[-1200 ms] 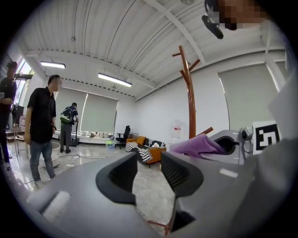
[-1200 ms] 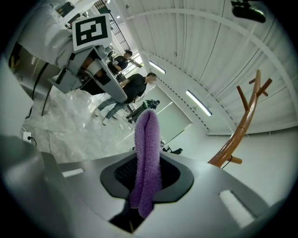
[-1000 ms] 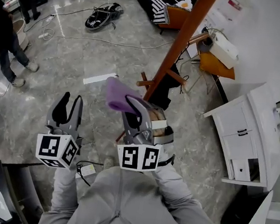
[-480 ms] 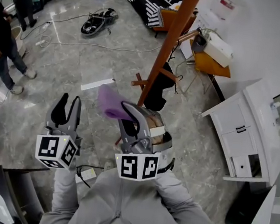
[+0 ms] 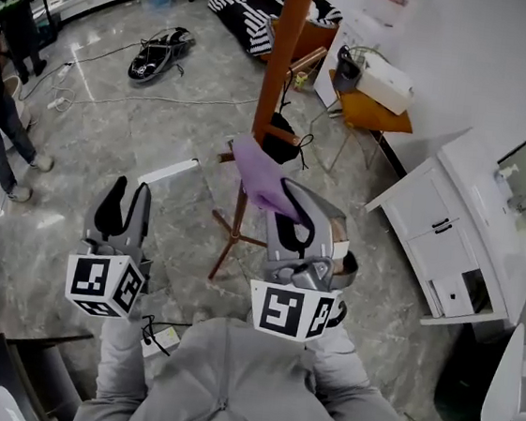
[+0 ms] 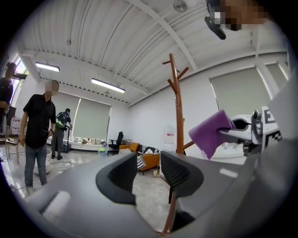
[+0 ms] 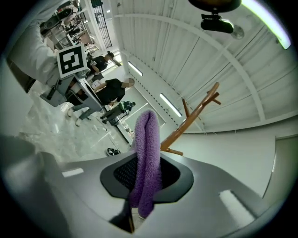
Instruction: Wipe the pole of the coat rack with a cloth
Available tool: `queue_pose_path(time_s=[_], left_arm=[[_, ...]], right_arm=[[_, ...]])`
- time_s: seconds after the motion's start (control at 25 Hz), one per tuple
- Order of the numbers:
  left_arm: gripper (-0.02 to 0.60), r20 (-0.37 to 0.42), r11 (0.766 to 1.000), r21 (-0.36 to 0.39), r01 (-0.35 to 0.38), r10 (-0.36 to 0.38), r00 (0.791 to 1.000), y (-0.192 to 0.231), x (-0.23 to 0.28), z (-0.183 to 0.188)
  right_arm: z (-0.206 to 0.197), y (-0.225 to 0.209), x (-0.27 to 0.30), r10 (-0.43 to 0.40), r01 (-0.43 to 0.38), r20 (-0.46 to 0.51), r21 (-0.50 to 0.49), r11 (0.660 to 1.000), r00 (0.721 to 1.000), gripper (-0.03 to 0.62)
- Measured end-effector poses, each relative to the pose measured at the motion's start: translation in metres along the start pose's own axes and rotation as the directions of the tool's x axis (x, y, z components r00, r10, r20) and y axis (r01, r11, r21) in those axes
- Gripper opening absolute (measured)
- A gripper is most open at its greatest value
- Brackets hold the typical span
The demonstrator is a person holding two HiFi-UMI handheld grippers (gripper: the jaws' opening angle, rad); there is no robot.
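Compared with a second earlier, the right gripper (image 5: 281, 198) had carried the purple cloth (image 5: 258, 171) close up to the coat rack pole (image 5: 282, 56), which rose at 12 o'clock from it; whether they touched was unclear. Its jaws were clenched on the folded cloth. The left gripper (image 5: 124, 200), at 9 o'clock, had its jaws slightly apart and empty.

Cloth (image 5: 259, 176) sits near the pole (image 5: 282, 56), perhaps touching.
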State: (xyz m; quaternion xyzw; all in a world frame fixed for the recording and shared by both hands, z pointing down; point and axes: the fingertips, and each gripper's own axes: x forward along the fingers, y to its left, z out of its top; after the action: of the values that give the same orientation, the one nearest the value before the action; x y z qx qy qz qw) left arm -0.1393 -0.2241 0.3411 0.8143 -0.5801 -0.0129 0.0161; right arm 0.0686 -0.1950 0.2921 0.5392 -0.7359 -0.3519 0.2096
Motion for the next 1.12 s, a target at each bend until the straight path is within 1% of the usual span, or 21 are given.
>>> queue_pose_path(time_s=[0.12,0.28,0.44,0.64,0.88,1.12], left_arm=[[0.163,0.001,1.0,0.005,0.02,-0.02,1.0,-0.011,0.007,0.003],[0.163,0.006,0.999,0.014,0.045,-0.045,0.999,-0.022,0.015,0.007],[0.163,0.009,0.998,0.028,0.059,-0.06,0.998,-0.029,0.021,0.01],[0.163,0.007,0.997,0.042,0.063,-0.064,0.998,-0.031,0.025,0.015],[0.163,-0.002,0.997,0.052,0.059,-0.059,0.998,-0.029,0.028,0.015],[0.163,0.0,0.996,0.058,0.061,-0.061,0.998,-0.031,0.037,0.014]], right_arm=[[-0.011,-0.029,-0.01,-0.07,0.07,-0.022,0.001,0.998,0.997,0.057],[-0.026,-0.061,-0.023,-0.154,0.155,-0.053,0.01,0.988,0.987,0.057],[-0.05,-0.083,-0.031,-0.208,0.214,-0.101,0.054,0.975,0.973,0.057],[-0.084,-0.098,-0.036,-0.221,0.253,-0.215,0.134,0.958,0.951,0.057],[-0.121,-0.095,-0.037,-0.236,0.293,-0.245,0.228,0.929,0.94,0.057],[-0.155,-0.09,-0.041,-0.221,0.319,-0.29,0.354,0.879,0.931,0.057]])
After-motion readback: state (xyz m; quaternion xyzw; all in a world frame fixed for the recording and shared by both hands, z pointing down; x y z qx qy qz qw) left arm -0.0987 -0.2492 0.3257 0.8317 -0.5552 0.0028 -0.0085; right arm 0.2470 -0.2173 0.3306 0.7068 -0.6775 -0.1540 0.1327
